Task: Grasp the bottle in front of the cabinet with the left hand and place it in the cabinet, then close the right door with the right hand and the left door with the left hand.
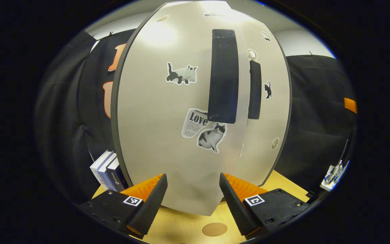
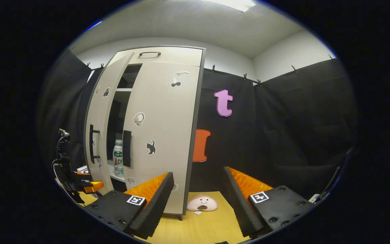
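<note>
The pale cabinet's left door (image 1: 154,128), covered in cat stickers and bearing a long black handle (image 1: 222,76), stands ajar right in front of my left gripper (image 1: 192,178). That gripper is open, and the door's lower edge sits just beyond its fingertips. The right door (image 1: 266,135) lies behind it. In the right gripper view the right door (image 2: 161,135) is nearly closed and the left door (image 2: 96,112) is swung out. Through the gap between them a white and green bottle (image 2: 117,158) stands upright on a shelf. My right gripper (image 2: 198,172) is open, empty and back from the cabinet. The left gripper (image 2: 85,185) shows by the left door.
Several books (image 1: 107,171) stand left of the cabinet on the wooden table (image 1: 188,227). A pink plush toy (image 2: 201,203) lies on the table by the cabinet's right corner. A small white holder (image 1: 332,176) sits at the far right edge. Black cloth walls surround the booth.
</note>
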The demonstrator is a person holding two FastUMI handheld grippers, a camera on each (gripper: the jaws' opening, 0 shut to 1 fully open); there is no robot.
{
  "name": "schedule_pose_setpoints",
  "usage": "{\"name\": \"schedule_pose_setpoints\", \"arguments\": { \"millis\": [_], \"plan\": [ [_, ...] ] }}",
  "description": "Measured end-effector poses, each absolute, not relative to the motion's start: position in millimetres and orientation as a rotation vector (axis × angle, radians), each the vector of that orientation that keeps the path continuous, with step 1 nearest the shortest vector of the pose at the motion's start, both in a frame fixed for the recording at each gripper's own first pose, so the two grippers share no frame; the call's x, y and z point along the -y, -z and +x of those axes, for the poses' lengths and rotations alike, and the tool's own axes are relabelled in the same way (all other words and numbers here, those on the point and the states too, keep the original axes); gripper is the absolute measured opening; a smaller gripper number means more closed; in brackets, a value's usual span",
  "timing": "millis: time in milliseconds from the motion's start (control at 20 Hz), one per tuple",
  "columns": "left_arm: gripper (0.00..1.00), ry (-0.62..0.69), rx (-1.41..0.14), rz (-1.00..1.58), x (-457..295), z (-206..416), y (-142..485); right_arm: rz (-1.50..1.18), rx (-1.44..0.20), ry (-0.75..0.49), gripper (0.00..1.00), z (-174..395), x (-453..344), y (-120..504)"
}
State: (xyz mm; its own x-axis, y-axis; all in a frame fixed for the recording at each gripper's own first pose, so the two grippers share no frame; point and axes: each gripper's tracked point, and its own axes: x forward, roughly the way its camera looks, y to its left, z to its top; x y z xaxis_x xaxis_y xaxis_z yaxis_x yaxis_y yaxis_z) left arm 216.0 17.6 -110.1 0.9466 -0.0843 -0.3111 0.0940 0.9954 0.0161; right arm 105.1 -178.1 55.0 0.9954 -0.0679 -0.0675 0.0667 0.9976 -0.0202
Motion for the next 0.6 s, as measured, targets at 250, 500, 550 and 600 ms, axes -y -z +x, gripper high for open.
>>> {"name": "schedule_pose_setpoints", "arguments": {
  "millis": [250, 500, 550, 600],
  "plan": [
    [0.94, 0.094, -0.317, 0.039, -12, 235, 115, -0.022, -0.079, 0.076, 0.96, 116, 182, -49],
    [0.94, 0.097, -0.327, 0.055, -6, 254, 124, -0.018, -0.096, 0.072, 0.96, 126, 184, -40],
    [0.94, 0.098, -0.33, 0.058, -4, 257, 127, -0.019, -0.099, 0.073, 0.96, 127, 185, -39],
    [0.94, 0.098, -0.331, 0.061, -3, 259, 129, -0.017, -0.103, 0.073, 0.96, 130, 185, -37]
  ]
}}
